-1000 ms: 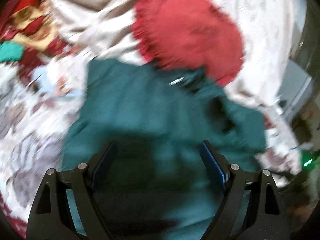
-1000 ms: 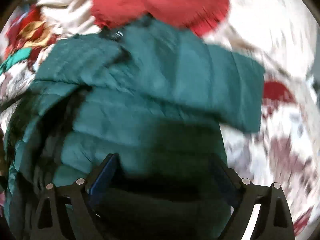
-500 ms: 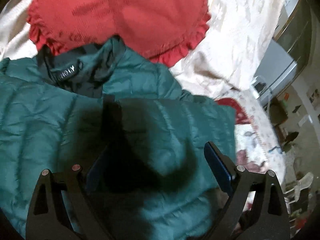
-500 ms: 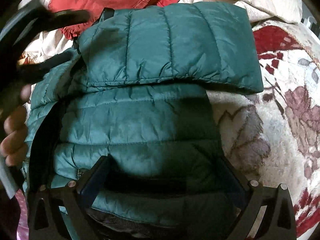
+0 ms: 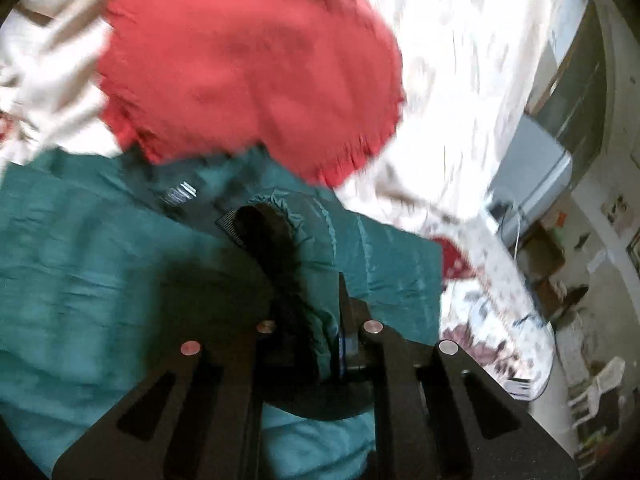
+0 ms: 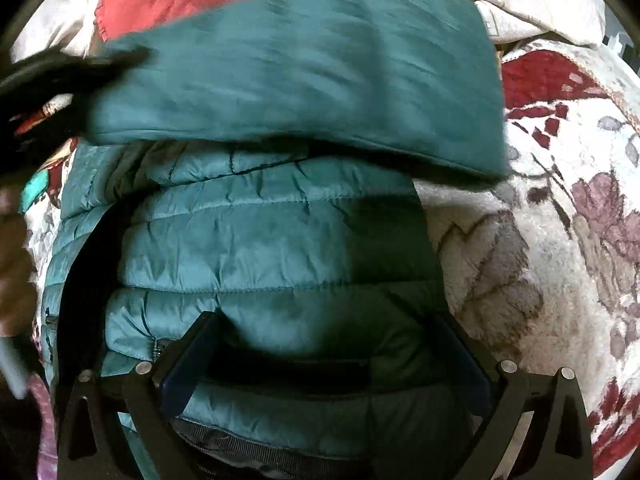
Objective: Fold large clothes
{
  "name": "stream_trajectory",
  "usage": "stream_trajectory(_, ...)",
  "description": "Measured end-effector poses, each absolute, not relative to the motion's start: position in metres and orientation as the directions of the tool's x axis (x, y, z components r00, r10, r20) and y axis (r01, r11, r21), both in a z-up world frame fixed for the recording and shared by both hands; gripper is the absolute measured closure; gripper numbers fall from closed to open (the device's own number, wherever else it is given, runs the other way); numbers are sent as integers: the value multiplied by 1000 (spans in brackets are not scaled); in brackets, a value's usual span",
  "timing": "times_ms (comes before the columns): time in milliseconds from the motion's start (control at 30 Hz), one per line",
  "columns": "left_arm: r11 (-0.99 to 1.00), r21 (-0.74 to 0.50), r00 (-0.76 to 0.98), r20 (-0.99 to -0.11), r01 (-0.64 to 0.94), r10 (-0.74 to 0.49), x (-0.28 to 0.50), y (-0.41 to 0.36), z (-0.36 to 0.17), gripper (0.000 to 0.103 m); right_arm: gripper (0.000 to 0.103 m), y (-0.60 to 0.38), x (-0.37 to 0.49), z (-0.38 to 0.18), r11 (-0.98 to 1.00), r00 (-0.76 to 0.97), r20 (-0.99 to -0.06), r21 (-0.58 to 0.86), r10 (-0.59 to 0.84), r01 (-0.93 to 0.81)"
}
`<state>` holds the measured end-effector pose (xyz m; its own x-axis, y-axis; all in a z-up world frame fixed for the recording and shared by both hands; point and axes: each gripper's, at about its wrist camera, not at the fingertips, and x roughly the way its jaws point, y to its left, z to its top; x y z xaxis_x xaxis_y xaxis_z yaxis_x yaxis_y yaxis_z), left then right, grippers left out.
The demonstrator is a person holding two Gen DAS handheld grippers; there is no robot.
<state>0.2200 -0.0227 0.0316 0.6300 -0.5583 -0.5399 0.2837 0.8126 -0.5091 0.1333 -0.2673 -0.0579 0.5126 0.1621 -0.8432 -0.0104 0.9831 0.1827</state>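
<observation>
Teal quilted jacket point(image 6: 276, 248) lies on a floral blanket point(image 6: 560, 240), one sleeve pinched and raised

The left gripper point(image 5: 316, 340) has its fingers point(image 5: 348, 340) drawn narrow on the dark-lined cuff of the jacket's sleeve point(image 5: 276, 216); in the right wrist view that sleeve point(image 6: 304, 76) stretches blurred across the top of the jacket body, with the left gripper's dark outline at its left end. The right gripper point(image 6: 326, 360) hovers low over the jacket's lower quilted panels, its fingers point(image 6: 188, 360) spread wide and gripping nothing. A red frilled cushion point(image 5: 248, 68) sits just beyond the jacket's collar, with a crumpled cream cloth point(image 5: 472, 60) beside and under it
</observation>
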Motion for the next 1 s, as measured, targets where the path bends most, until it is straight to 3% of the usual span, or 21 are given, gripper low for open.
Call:
stream_trajectory(200,863,-472,721,-533,180,-442,200,76,42,93,0,-265,133,-56,984,511,-845,180,156,-2)
stream_trajectory(333,903,-429,672,-668,2,-319,211,129,-8,90,0,-264,134,-56,984,510,-847,178,153,0)
stream_trajectory(400,906,-421,636,-708,-31,-307,211,139,-29,83,0,-265,134,-57,983,511,-844,185,160,-1)
stream_trajectory(467,902,-430,652,-696,-40,-302,204,144,-31,74,0,-268,134,-58,979,514,-840,203,174,-1)
stream_trajectory(533,895,-442,691,-664,-53,-286,192,152,-23,57,0,-272,134,-59,976,517,-835,218,187,0)
stream_trajectory(600,891,-449,730,-632,-72,-260,178,163,-13,51,0,-276,133,-58,971,519,-830,241,206,0)
stream_trajectory(700,890,-444,775,-598,-106,-206,161,175,2,50,1,-287,125,-46,944,547,-790,329,276,-1)
stream_trajectory(767,902,-422,789,-584,-94,-191,160,167,9,50,7,-293,121,-29,921,580,-742,387,334,-35)
stream_trajectory(867,894,-449,777,-569,-18,-270,168,149,15,51,9,-297,124,9,936,668,-670,331,324,-121)
stream_trajectory(900,907,-421,777,-576,-13,-256,174,138,17,52,11,-295,127,19,942,694,-645,297,320,-158)
stream_trajectory(967,933,-359,772,-597,-16,-217,186,119,18,66,26,-290,142,30,941,707,-623,258,336,-220)
stream_trajectory(1000,945,-327,763,-615,-17,-199,195,109,16,73,50,-287,153,31,944,701,-633,238,328,-226)
